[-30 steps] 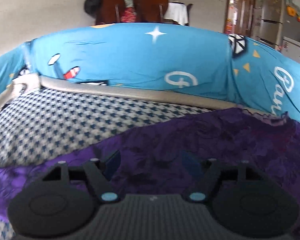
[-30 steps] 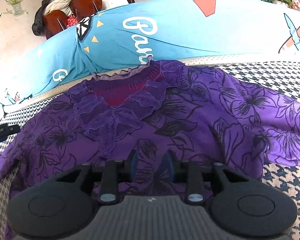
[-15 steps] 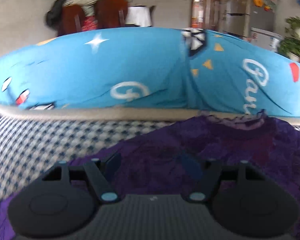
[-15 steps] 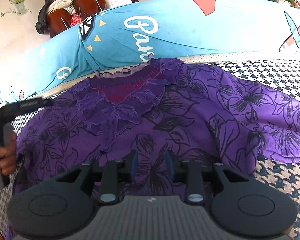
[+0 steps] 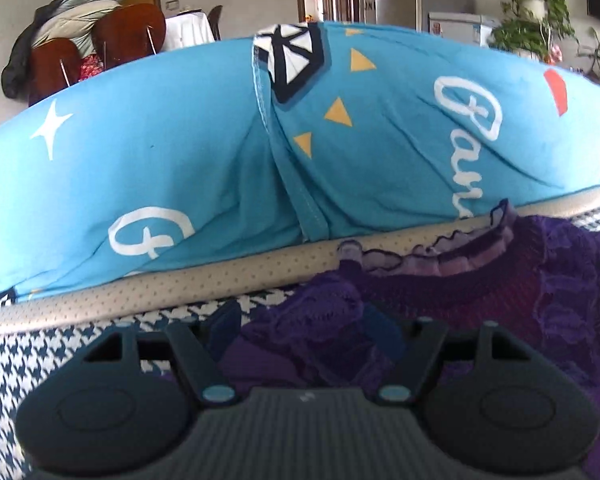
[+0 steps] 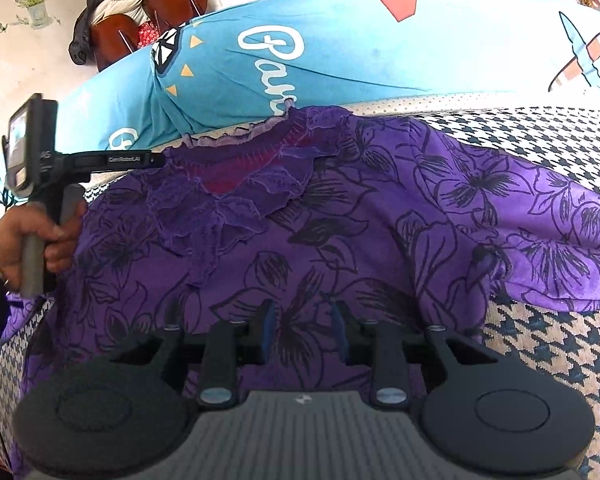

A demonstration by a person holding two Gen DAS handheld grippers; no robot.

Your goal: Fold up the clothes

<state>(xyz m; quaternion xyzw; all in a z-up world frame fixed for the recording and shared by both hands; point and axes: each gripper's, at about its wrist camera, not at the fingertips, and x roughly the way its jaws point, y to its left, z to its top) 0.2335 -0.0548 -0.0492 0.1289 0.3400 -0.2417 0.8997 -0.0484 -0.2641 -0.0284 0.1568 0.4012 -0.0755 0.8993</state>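
— Both claws gape, holding nothing: left gripper (image 5: 300, 330) near the ruffled collar, right gripper (image 6: 302, 330) over the chest.
— And the purple blouse (image 6: 340, 220)?
— Spread flat on the houndstooth sofa seat (image 6: 540, 344), collar at twelve o'clock. Thin, limp, probably slippery; pinch shoulder seams.

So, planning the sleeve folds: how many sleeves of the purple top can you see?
1 clearly: the sleeve spread out to the right on the houndstooth cover. The other side lies bunched by the hand holding the left gripper, so its sleeve may be hidden.
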